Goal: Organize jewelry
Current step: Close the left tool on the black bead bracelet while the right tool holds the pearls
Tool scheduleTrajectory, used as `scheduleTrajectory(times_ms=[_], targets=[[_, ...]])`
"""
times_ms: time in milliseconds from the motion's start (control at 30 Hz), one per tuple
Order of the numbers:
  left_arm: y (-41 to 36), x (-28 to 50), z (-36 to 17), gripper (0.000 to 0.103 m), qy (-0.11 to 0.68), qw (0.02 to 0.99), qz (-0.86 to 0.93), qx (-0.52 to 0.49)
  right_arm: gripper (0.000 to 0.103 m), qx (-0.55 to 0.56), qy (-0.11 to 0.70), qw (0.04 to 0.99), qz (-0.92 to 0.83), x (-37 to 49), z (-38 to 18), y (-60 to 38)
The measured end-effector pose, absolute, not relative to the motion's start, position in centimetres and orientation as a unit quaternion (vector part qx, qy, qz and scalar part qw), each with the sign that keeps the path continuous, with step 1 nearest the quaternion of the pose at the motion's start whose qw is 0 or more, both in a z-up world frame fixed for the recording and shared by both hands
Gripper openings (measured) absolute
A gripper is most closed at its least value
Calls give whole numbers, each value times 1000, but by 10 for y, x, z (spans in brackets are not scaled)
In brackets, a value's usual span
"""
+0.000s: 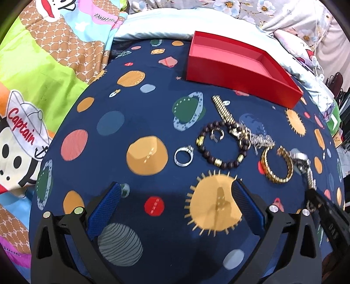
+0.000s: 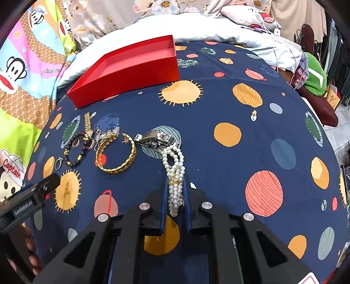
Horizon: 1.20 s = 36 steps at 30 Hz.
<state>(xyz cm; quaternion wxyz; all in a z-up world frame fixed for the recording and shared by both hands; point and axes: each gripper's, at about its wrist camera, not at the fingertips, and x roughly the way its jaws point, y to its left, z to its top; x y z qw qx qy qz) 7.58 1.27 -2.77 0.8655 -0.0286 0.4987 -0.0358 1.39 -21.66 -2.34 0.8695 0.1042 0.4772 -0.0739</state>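
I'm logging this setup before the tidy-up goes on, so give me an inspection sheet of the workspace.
Surface: navy planet-print sheet on a bed.
Job's things: red box looks empty; pearl bracelet, silver watch, gold bangle, dark bead bracelet, silver ring, gold watch strap and tangled chains lie on the sheet.
Clutter: nothing seen.
Grippers: left gripper open, empty; right gripper shut on the pearl bracelet.
Cables: white cable by the pillows.
Surroundings: cartoon quilt, floral bedding.
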Motion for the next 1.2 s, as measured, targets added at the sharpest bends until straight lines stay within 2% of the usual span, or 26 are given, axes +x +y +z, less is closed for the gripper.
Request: scheduleTrajectory(times_ms=[200,267,367,400,533,667,733,900,1000,1200], targets=[[3,100,-25,97,487,870,-64,-32,12,114,482,866,-67,13,-28,-218],[-1,110,-26,92,483,872,-78,-30,12,117,481,866,-63,14,-27,-218],[-6,122,-28,82,482,871,-89,-25,12,123,482,866,-58,14,-27,-218],[-8,125,-29,75,484,870,-92,-26,12,127,482,865,-57,15,-27,-218],[-10,134,-34,60,491,863,-114,-30,12,133,482,864,-54,17,-28,-218],[-12,132,-35,51,485,866,-123,-11,12,138,482,864,-53,19,-28,-219],[-11,131,-35,36,482,867,-126,-10,12,140,482,864,-51,20,-28,-219],[-9,130,-36,13,484,864,-140,-20,12,138,482,864,-50,20,-29,-217],[-11,127,-35,8,481,864,-146,-20,12,137,482,864,-51,20,-29,-217],[-13,117,-24,7,469,869,-156,-23,12,138,480,865,-51,20,-27,-217]])
